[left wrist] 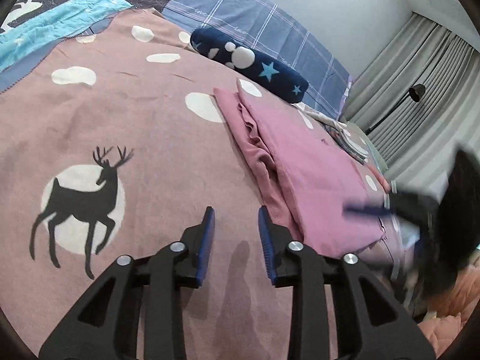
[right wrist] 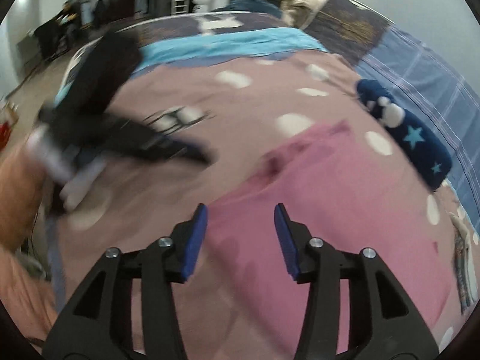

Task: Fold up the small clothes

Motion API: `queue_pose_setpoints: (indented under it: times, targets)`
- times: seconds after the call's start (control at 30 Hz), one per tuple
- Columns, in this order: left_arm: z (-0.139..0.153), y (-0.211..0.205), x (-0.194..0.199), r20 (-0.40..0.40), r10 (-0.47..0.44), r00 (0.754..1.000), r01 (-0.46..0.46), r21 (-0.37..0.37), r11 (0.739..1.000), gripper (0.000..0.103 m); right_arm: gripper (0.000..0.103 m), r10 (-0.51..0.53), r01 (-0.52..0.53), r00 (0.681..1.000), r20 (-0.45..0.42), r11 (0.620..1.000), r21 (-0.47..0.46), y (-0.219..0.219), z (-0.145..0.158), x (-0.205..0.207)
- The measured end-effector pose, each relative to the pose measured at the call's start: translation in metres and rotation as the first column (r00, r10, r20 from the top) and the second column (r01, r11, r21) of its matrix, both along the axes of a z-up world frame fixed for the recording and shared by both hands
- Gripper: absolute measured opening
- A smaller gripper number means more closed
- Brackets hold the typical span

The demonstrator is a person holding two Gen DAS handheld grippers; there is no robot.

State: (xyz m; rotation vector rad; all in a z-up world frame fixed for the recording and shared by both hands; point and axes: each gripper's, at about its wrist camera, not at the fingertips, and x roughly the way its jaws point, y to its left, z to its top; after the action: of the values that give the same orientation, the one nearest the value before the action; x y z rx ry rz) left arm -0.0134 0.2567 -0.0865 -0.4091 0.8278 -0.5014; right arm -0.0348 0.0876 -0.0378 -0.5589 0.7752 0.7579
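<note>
At the bottom centre of the left wrist view the left gripper (left wrist: 237,234) hung over bare blanket with its blue-padded fingers (left wrist: 207,231) apart and nothing between them. At the bottom centre of the right wrist view the right gripper (right wrist: 240,231) had its fingers apart too, empty, poised over the near part of the pink garment (right wrist: 315,210).

That garment, the piece being folded, lay flat on the mauve deer blanket (left wrist: 135,126). It filled the centre right of the left view, already doubled over, with a darker under-layer bunching out along its left edge.

The step in hand looked like reaching in for the next fold. To do it well, each gripper would want to pinch both layers at a corner of the same edge, lift together, and carry that edge evenly across so the loose left layer was tucked in, not dragged.

Beyond the garment, in the upper centre of the left view, a navy star pillow (left wrist: 249,63) lay against a blue plaid pillow (left wrist: 255,21). A turquoise sheet (left wrist: 54,27) ran along the upper left.

Counted: two grippers, one pink garment, one blanket, one printed deer (left wrist: 81,198), one navy pillow, one plaid pillow. Some other fabric showed at the right edge of the left view, too small to tell.
</note>
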Motion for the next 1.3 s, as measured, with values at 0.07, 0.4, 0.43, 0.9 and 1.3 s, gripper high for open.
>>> queue_pose_setpoints:
  times: [0.07,0.4,0.43,0.9,1.3]
  targets:
    - [0.004,-0.001,0.003,0.004,0.001,1.000,-0.001,0.006,1.000,0.038,0.047,-0.006,0.009,0.999,0.035,0.998,-0.070,0.011,-0.019,-0.015]
    - [0.008,-0.033,0.106,-0.096,-0.110,0.989,0.103,-0.071,0.992,0.063,0.047,-0.136,0.140,0.989,0.058,0.986,-0.086,0.025,-0.042,-0.005]
    - [0.007,-0.036,0.114,-0.108,-0.109,0.988,0.102,-0.063,0.993,0.063,0.047,-0.146,0.149,0.988,0.050,0.986,-0.076,0.023,-0.042,-0.005]
    - [-0.013,-0.053,0.169,-0.158,-0.162,0.974,0.129,-0.199,0.972,0.031,0.065,-0.233,0.240,0.969,0.079,0.966,-0.098,0.022,-0.046,0.003]
    - [-0.003,-0.080,0.201,-0.189,-0.173,0.967,0.153,-0.116,0.981,0.012,0.007,-0.290,0.290,0.957,-0.006,0.957,0.023,0.015,-0.040,0.028]
